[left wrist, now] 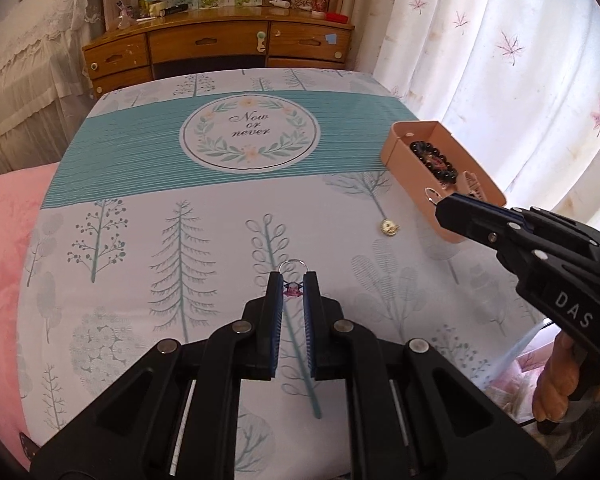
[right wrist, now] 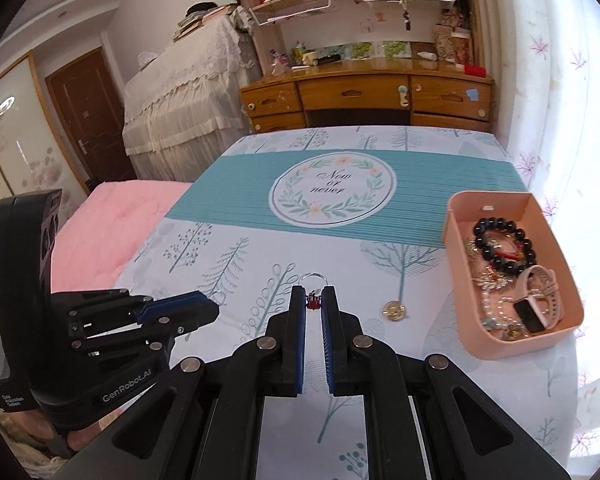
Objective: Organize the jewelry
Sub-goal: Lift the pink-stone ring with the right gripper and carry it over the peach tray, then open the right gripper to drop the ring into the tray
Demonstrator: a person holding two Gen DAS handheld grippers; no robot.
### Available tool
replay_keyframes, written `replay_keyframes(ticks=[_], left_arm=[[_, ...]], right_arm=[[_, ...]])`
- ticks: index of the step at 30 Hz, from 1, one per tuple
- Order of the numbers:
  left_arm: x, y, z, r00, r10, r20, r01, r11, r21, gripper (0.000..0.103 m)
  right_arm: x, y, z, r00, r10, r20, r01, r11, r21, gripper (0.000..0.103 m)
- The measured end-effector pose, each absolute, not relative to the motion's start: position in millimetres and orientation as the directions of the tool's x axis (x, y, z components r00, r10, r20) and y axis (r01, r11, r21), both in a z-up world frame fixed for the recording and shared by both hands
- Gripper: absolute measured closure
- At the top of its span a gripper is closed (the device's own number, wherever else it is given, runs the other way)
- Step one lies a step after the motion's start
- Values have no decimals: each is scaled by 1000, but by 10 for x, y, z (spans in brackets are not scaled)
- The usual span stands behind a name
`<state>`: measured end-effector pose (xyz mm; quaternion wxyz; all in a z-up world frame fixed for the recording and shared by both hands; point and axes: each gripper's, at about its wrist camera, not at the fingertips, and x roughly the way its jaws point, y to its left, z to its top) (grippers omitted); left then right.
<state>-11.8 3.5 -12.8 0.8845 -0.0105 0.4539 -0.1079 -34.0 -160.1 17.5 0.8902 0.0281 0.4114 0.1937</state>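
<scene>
Both jaws clamped, each on a ring: left gripper [left wrist: 292, 280], ring [left wrist: 293, 267]; right gripper [right wrist: 313, 293], ring [right wrist: 312, 278]. Pink box [right wrist: 496, 354] at frame right already held bracelets, watch. Left loose on bed [right wrist: 204, 264]: gold pendant [right wrist: 394, 311], lower centre.

A silver ring with a small red stone [left wrist: 293, 278] is pinched upright. A second such ring [right wrist: 313, 289] is likewise pinched. A round gold pendant [right wrist: 394, 311] lies on the bed beside an open pink plastic box [right wrist: 496, 354] filled with jewelry.
</scene>
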Motion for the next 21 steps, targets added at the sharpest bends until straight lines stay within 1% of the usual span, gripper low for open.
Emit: replay_keyframes(ticks=[6,12,17,21], left_arm=[[23,-189,8,540,-263,-799,234,959,-158,95],[360,-551,152,520,-340,-784,298,932,-207,95],[705,-1045,242,518,-392,-760,377,903,-208,95],[963,-1439,162,476,-426,-770,429,876,-219,95]], right_arm=[[-284,-2044,332,624,322,-712,-202,947,250,95],[-223,-2591,299,654,231,-720,-55,964,259,95],[-153,-3022,192,660,166,-732,53,962,267,95],[-76,-3342,171,674,123,-729,113,957,266,95]])
